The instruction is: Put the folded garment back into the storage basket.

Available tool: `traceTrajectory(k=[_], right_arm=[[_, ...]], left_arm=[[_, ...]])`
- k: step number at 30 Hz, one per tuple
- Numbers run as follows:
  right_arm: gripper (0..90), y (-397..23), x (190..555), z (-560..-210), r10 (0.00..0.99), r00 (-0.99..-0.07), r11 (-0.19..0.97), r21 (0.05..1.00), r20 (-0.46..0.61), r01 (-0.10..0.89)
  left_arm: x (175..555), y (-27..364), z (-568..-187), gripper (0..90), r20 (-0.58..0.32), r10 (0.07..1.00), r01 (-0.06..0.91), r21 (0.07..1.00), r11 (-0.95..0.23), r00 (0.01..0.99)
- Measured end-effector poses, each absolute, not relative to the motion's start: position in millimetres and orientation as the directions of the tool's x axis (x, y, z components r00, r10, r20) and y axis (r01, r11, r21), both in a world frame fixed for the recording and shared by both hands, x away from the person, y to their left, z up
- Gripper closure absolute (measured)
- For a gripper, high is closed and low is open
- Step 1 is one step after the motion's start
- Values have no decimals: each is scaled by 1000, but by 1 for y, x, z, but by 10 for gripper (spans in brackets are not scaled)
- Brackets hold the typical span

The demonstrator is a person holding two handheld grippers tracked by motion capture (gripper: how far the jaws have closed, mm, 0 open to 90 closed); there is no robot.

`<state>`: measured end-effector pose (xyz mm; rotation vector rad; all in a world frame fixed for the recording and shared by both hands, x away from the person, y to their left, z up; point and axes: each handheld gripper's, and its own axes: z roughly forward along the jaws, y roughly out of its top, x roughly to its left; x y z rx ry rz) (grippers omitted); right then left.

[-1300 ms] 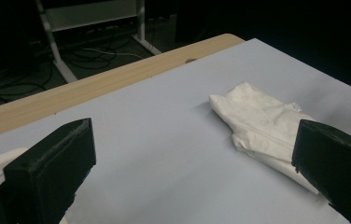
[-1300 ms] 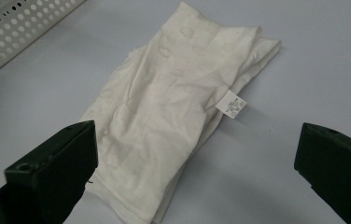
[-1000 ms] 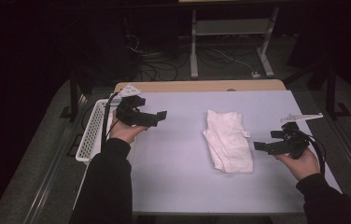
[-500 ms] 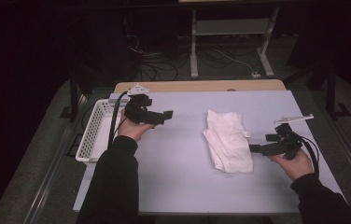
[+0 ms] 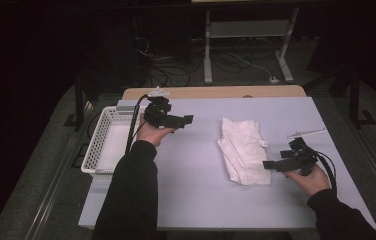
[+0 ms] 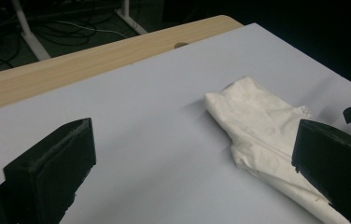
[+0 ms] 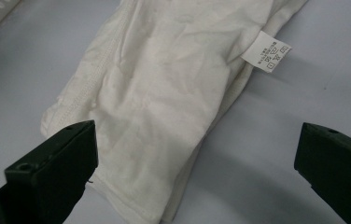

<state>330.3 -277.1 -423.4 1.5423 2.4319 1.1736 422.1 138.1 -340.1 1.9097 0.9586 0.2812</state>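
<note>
A crumpled white cloth (image 5: 243,149) lies on the pale table (image 5: 196,200), right of centre. In the right gripper view the cloth (image 7: 164,93) carries a small sewn label (image 7: 268,52). My right gripper (image 5: 271,164) hovers at the cloth's near right corner, jaws wide apart and empty; the same gripper (image 7: 197,172) looks down on the cloth's edge. My left gripper (image 5: 186,120) is held above the table left of the cloth, open and empty, pointing right. Through the left gripper (image 6: 192,168), the cloth (image 6: 262,126) lies ahead to the right.
A white perforated basket (image 5: 105,145) stands at the table's left edge. A thin pale strip (image 5: 306,132) lies near the right edge. The wooden tabletop border (image 5: 211,92) runs along the far side, with cables and a metal stand on the floor beyond.
The right gripper has moved left toward the cloth's near corner. The left gripper has shifted right and farther from the person, away from the basket.
</note>
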Motion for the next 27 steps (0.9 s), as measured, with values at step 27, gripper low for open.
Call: traceTrajectory(k=[27], right_arm=[[26, -273, 321, -432, 778, -489, 208, 572, 394, 793]], left_arm=[[450, 88, -376, 0, -269, 682, 549, 803, -232, 680]])
